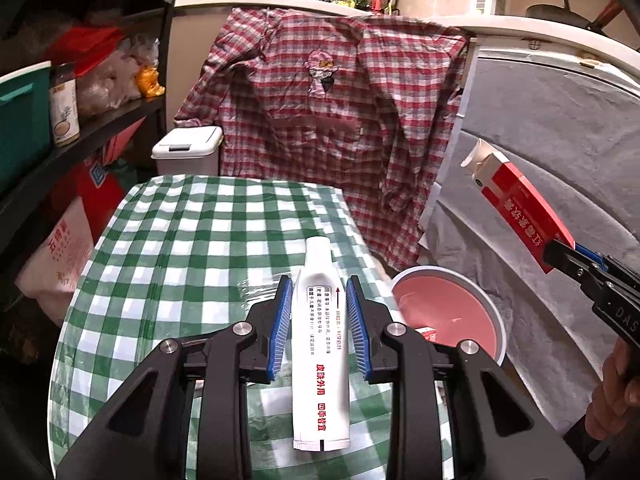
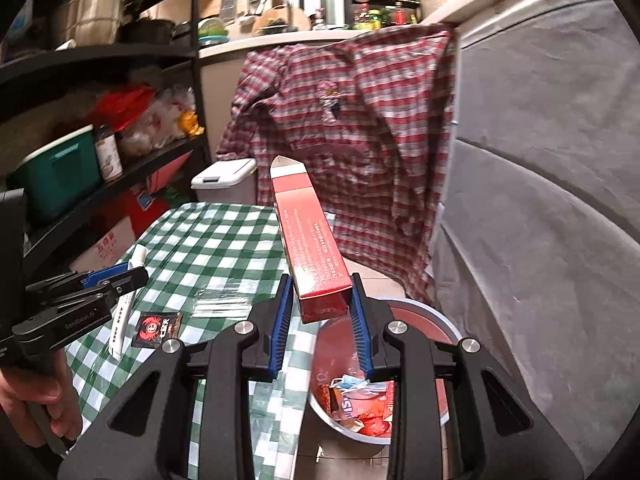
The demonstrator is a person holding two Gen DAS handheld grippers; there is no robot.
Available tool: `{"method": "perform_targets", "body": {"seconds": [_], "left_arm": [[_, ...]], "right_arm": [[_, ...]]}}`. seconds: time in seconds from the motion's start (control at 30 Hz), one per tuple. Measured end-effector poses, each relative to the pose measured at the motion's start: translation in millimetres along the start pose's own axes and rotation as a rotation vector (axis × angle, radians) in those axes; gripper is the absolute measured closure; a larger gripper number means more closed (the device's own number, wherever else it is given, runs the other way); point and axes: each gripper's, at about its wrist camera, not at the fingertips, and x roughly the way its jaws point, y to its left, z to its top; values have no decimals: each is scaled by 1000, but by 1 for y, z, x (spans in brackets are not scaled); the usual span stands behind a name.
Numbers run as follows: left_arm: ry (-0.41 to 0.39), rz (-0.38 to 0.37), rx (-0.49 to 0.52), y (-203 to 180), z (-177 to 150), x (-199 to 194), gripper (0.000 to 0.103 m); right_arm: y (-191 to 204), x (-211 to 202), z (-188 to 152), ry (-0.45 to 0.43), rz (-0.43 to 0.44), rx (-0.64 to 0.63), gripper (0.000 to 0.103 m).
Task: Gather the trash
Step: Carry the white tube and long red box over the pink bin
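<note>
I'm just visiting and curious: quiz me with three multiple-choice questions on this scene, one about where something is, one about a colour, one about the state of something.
1. Where does the small dark sachet lie?
A. on the checked tablecloth
B. in the bin
C. on a shelf

2. What colour is the box in the right gripper?
A. green
B. red
C. yellow

3. What is the left gripper doing?
A. standing open with nothing in it
B. gripping a white tube
C. gripping a spoon

Answers: 1 A, it rests on the green and white cloth. 2 B, its sides are red. 3 B, the blue pads press the tube's sides.
</note>
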Motion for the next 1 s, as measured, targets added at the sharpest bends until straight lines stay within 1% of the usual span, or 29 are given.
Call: {"method": "perform_targets", "body": {"seconds": [0.4, 0.57, 1.0], "left_arm": [[-40, -38, 62, -41, 10, 0, 75], [-40, -57, 67, -55, 13, 5, 75], [-25, -99, 82, -94, 18, 33, 75]], "right_arm": [[-29, -10, 2, -33, -98, 46, 74], [-41, -14, 2, -41, -131, 64, 74], [-64, -8, -1, -9, -185, 98, 74]]}}
